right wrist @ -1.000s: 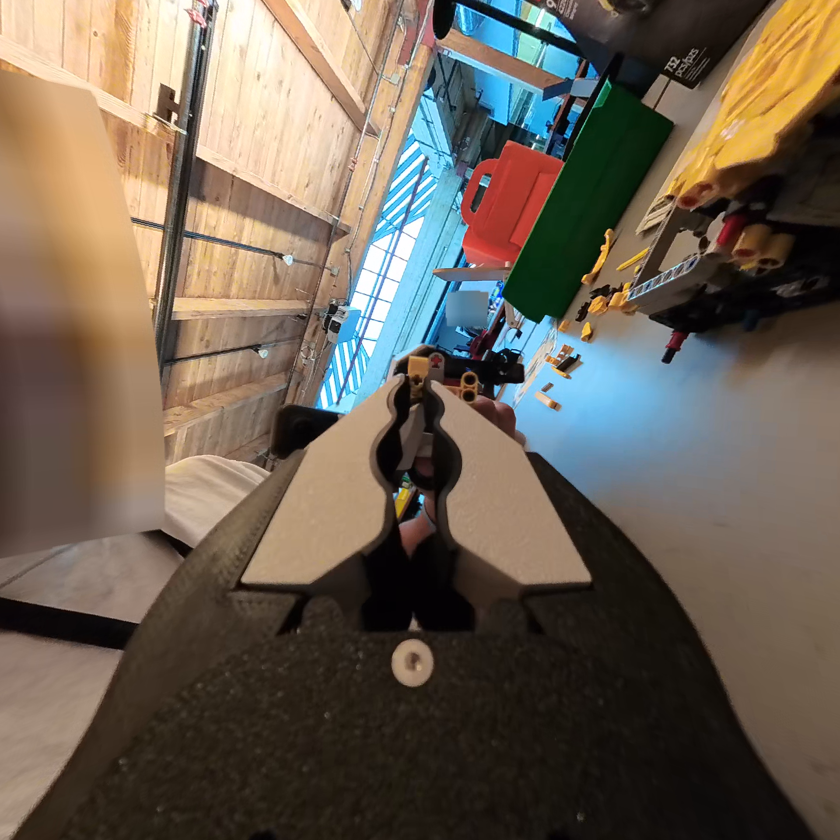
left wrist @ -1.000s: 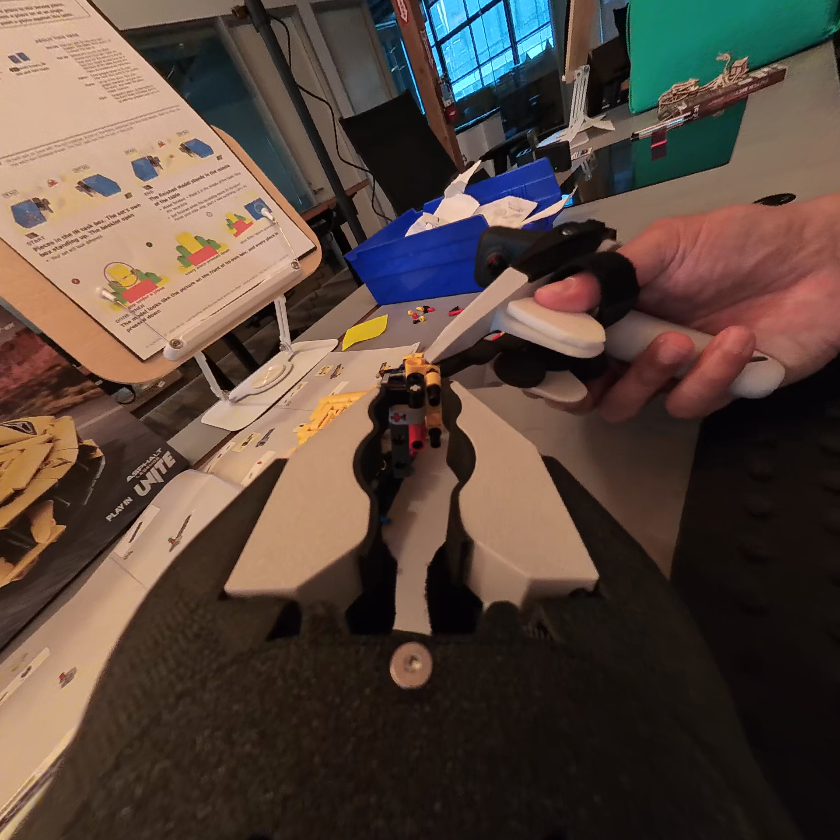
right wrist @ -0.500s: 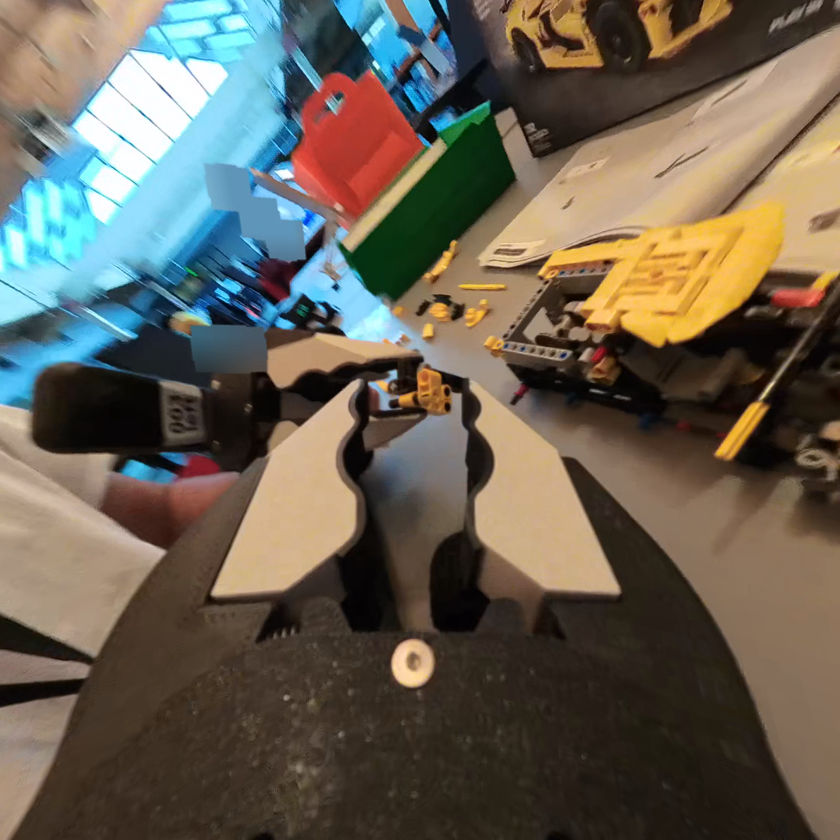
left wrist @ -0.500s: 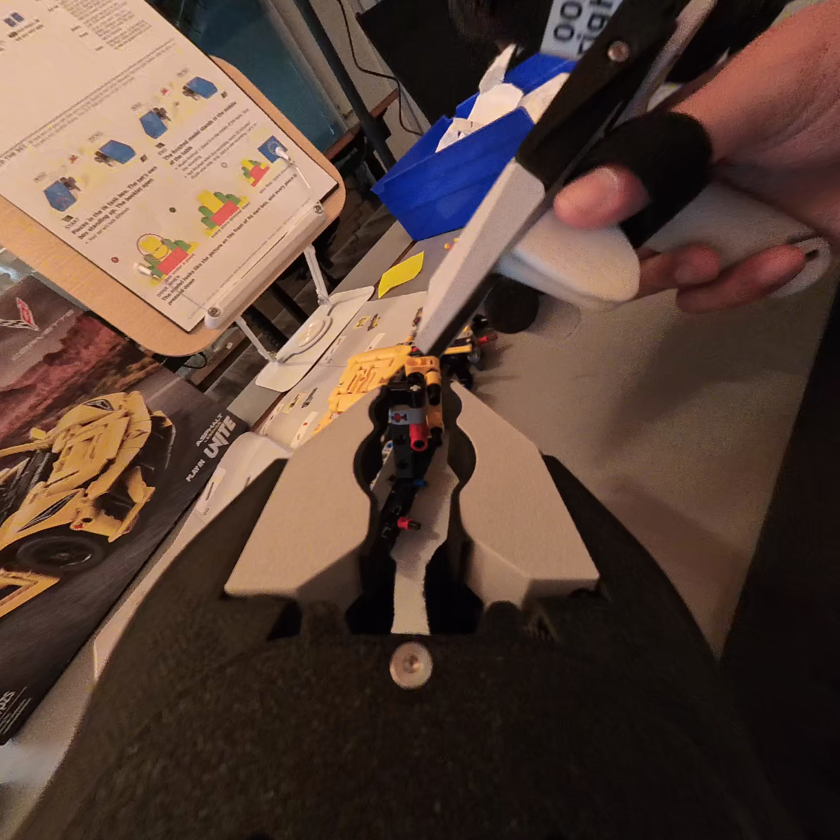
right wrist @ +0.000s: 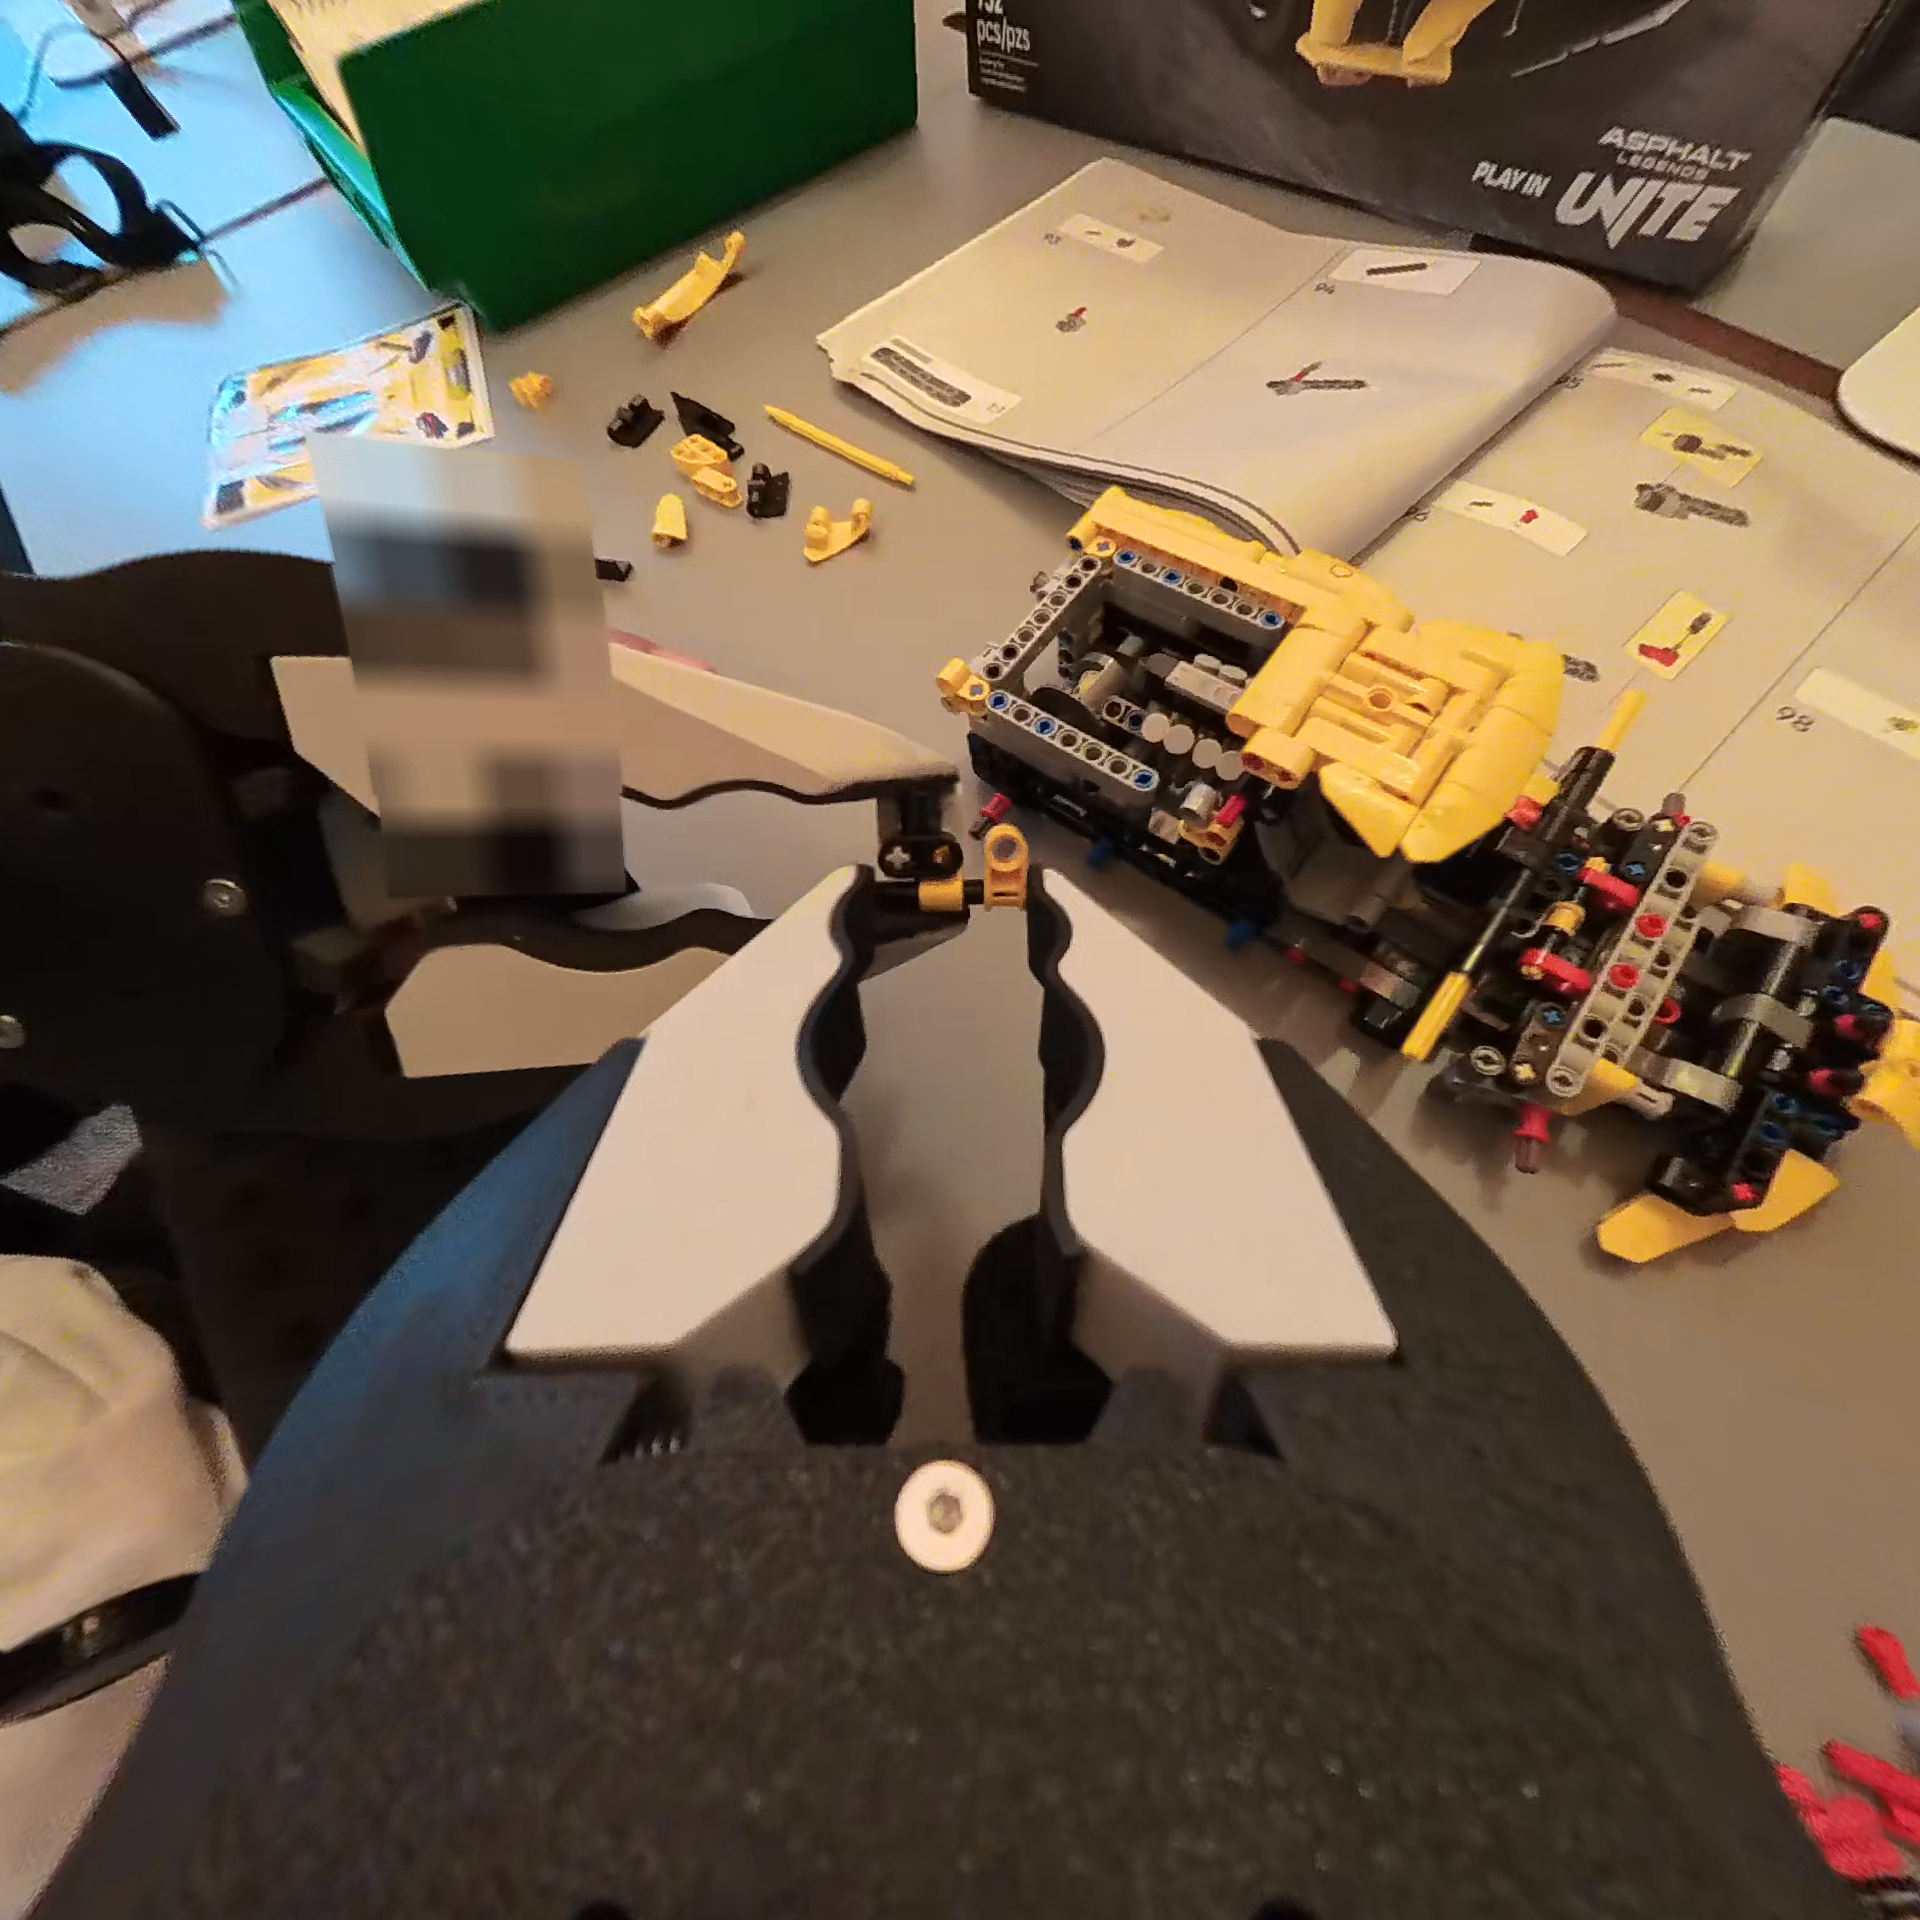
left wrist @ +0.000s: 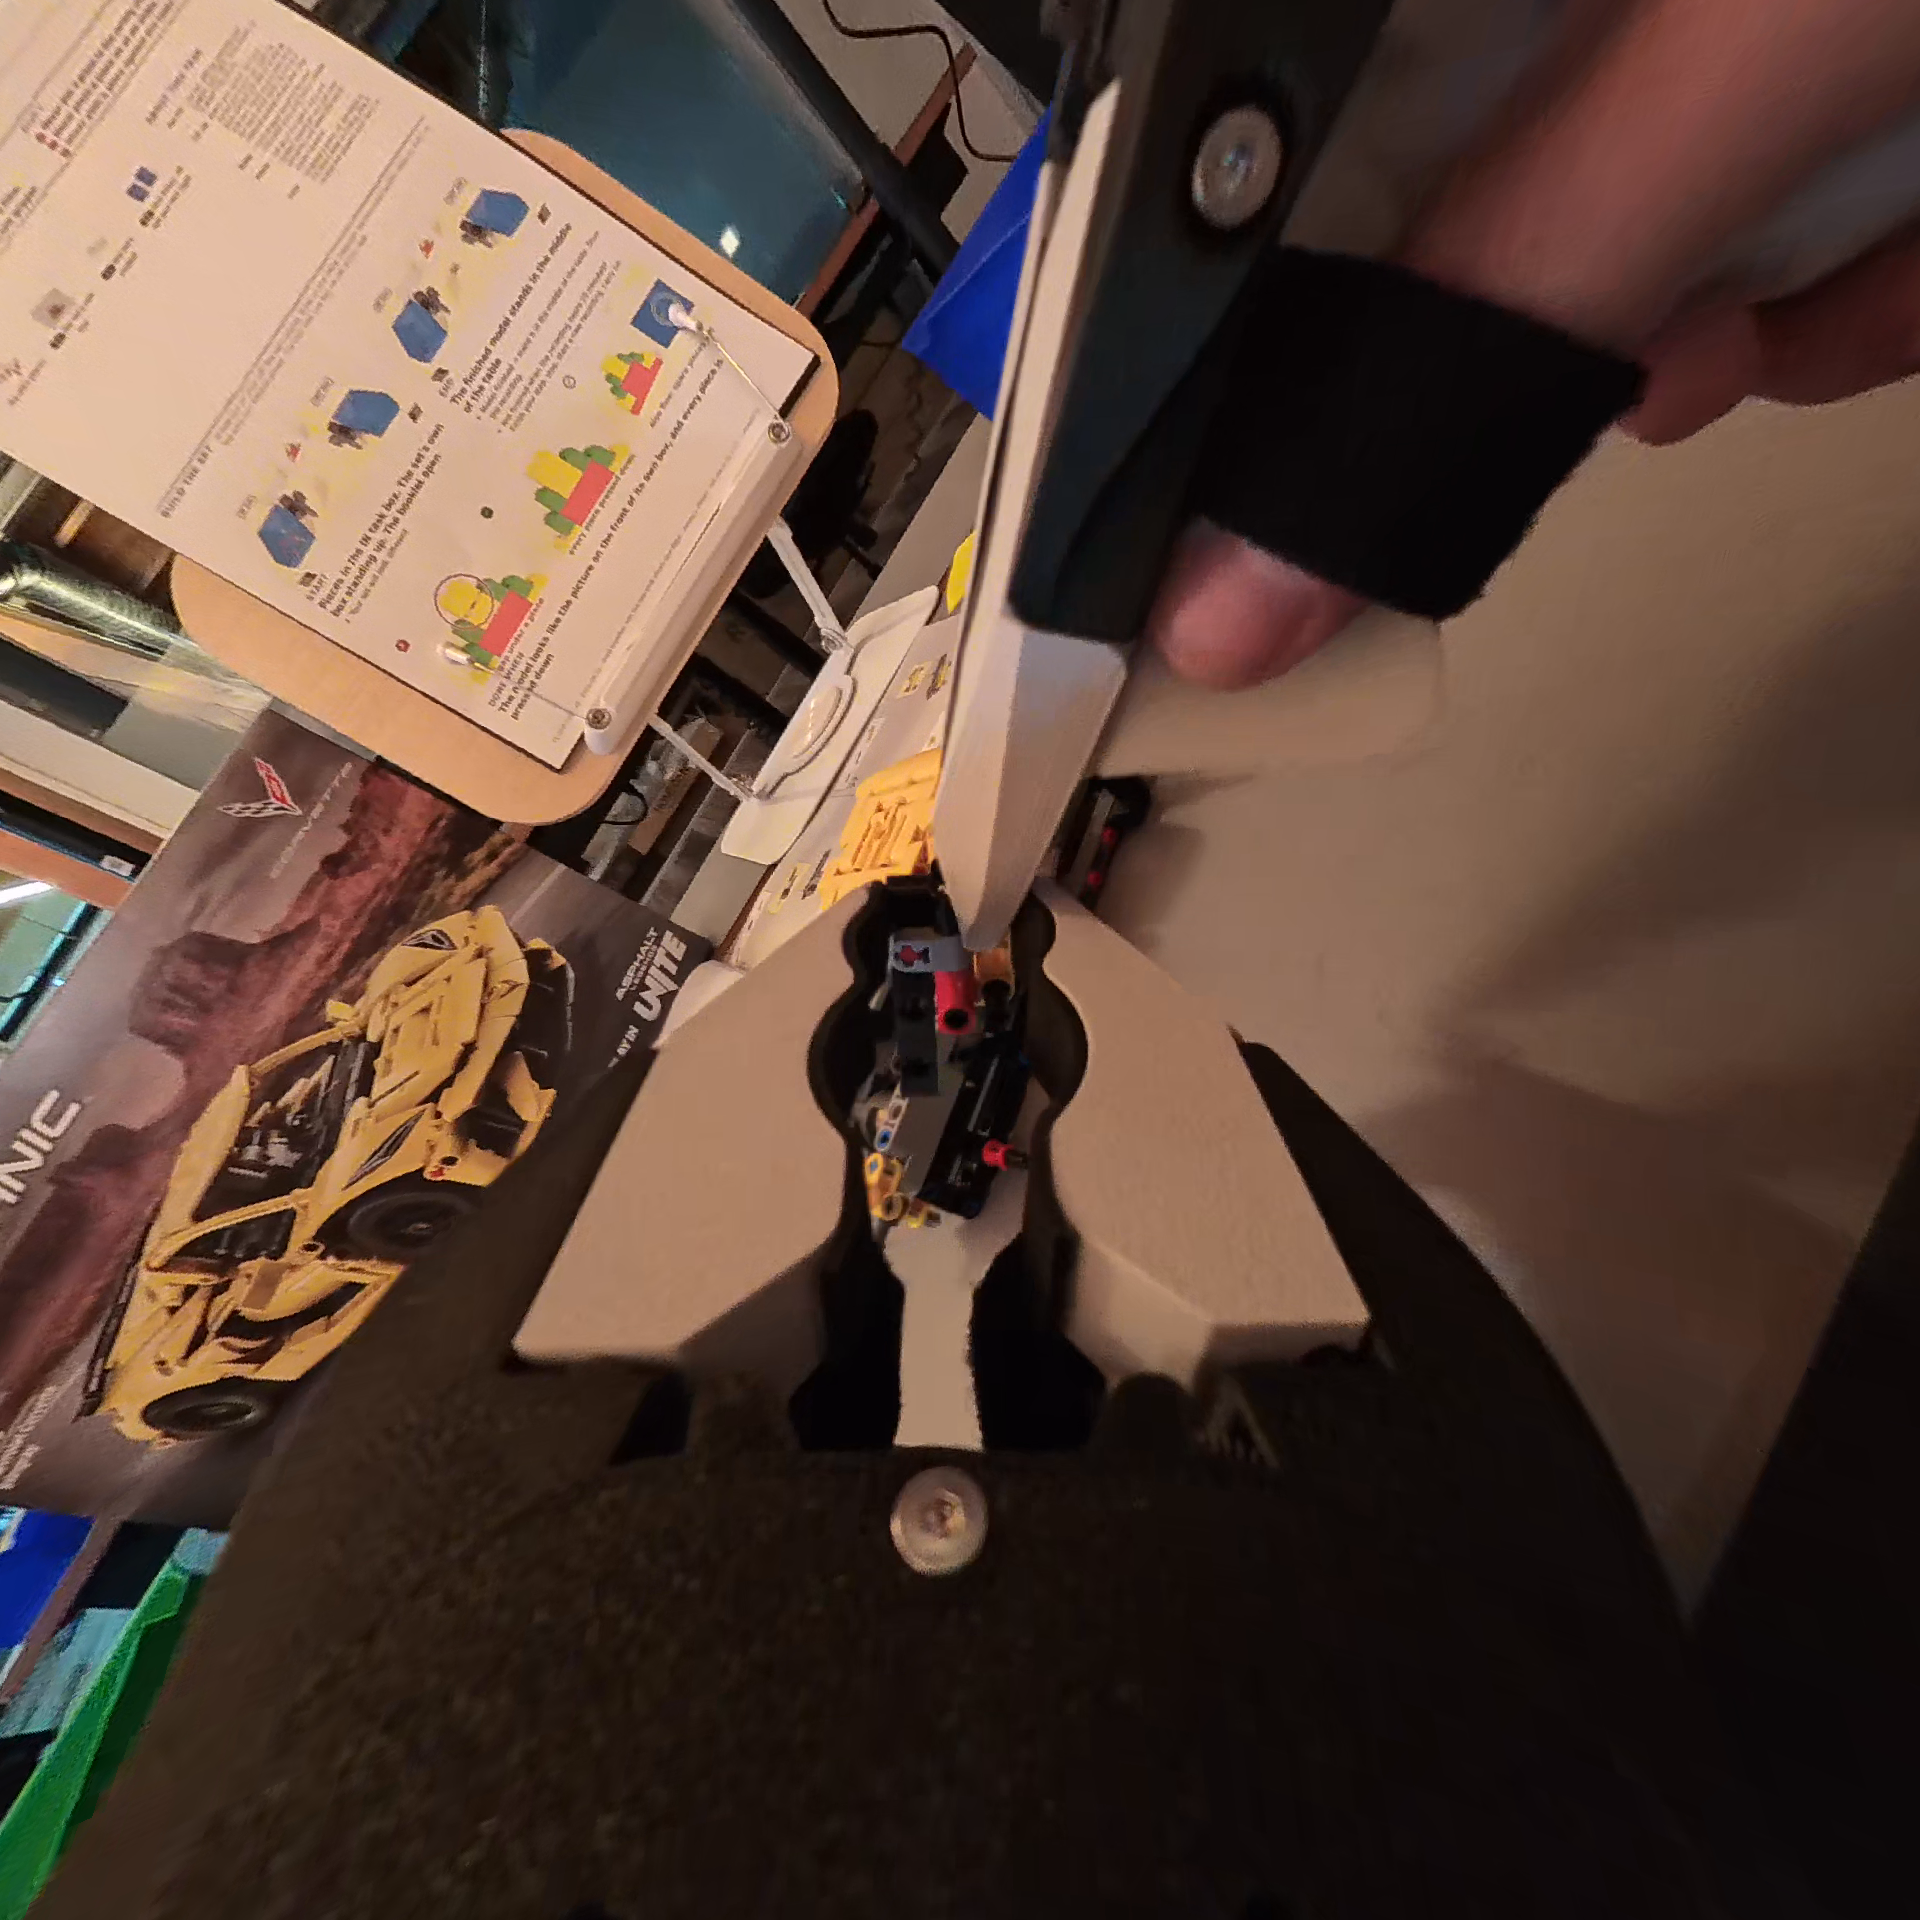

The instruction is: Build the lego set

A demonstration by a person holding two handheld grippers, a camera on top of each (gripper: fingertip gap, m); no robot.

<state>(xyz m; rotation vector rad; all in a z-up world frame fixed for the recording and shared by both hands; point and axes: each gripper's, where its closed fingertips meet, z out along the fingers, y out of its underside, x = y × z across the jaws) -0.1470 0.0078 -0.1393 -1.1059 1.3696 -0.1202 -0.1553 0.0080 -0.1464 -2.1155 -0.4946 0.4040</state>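
The small black and yellow sub-assembly (right wrist: 951,868) is held above the counter (right wrist: 1039,1091), between the two tools, clear of the big yellow car model (right wrist: 1351,748) that lies just behind it. The left tool (left wrist: 940,961) is clamped on the black part of this piece. The right tool (right wrist: 948,894) stands apart, its fingers on both sides of the yellow connector (right wrist: 1005,862); whether they touch it I cannot tell. In the left wrist view one right finger (left wrist: 1023,623) comes down onto the top of the piece. The step in hand seems to be seating or turning the yellow connector on its pin. To do it well, I think the left tool should hold firm while the right one closes squarely on the connector and pushes along the pin axis, not sideways, so the pin does not slip out. Loose yellow and black parts (right wrist: 717,473), the open instruction booklet (right wrist: 1247,343) and the set's box (right wrist: 1455,135) lie farther out.
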